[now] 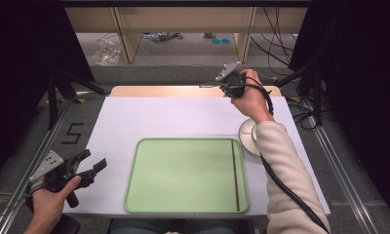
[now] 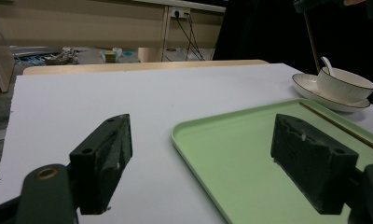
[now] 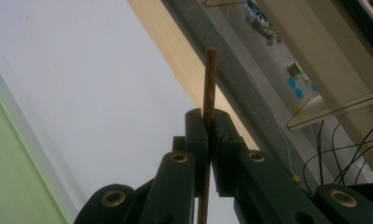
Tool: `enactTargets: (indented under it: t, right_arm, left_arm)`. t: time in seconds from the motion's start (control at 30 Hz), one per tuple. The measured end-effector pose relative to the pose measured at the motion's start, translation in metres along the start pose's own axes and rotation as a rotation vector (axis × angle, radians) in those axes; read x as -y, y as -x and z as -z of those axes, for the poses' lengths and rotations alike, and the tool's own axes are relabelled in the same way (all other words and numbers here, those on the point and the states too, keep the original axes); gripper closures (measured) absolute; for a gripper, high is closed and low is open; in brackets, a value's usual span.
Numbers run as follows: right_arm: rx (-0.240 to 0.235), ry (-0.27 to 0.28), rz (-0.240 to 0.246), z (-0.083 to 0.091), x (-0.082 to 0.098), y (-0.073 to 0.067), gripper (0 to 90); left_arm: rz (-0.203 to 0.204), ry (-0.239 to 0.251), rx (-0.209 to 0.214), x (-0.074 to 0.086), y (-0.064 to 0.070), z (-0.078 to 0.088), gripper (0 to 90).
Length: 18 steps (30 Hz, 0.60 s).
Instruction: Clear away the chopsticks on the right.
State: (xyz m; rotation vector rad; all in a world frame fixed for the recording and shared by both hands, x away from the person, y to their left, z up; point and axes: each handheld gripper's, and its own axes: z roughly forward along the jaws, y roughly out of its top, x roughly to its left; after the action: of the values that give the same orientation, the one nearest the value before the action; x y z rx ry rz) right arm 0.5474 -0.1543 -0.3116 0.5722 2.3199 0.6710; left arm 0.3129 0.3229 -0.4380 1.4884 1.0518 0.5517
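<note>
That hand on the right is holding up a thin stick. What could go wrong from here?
The right gripper pinches the chopstick only near one end, so it may swing or slip out. A second chopstick already lies in the green tray; a clumsy set-down might knock it. The sleeve hangs right above the cup and saucer, which it could bump.

Soft, even overhead light; dark margins; slightly blurred close-up jaws.

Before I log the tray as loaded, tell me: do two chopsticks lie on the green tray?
No: one chopstick lies on the green tray; the right hand-held gripper clamps the other.
</note>
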Motion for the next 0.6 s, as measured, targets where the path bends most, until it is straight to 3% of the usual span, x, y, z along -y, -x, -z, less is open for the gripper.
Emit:
enactTargets:
  t: [0.17,0.23,0.37,0.5,0.53,0.57,0.6]
  right_arm:
    - [0.004,0.035,-0.07,0.006,-0.002,0.001,87.9]
    - [0.005,0.067,-0.122,0.008,-0.003,0.002,87.9]
    - [0.011,0.103,-0.136,0.01,-0.003,0.004,87.9]
    - [-0.001,0.139,-0.211,0.014,-0.004,0.006,87.9]
    - [-0.001,0.139,-0.211,0.014,-0.004,0.006,87.9]
    - [-0.008,0.148,-0.254,0.015,-0.004,0.007,87.9]
    - [-0.008,0.148,-0.254,0.015,-0.004,0.007,87.9]
  left_arm:
    - [0.0,-0.001,0.0,0.0,0.0,0.0,20.5]
    - [0.001,-0.001,0.0,0.0,0.0,0.0,20.5]
    - [0.0,-0.001,0.001,0.0,0.0,0.0,20.5]
    - [0.0,0.0,0.0,0.0,0.0,0.0,20.5]
    - [0.001,-0.001,0.0,0.0,0.0,0.0,20.5]
    - [0.001,-0.001,0.0,0.0,0.0,0.0,20.5]
    - [0.001,-0.001,0.001,0.0,0.0,0.0,20.5]
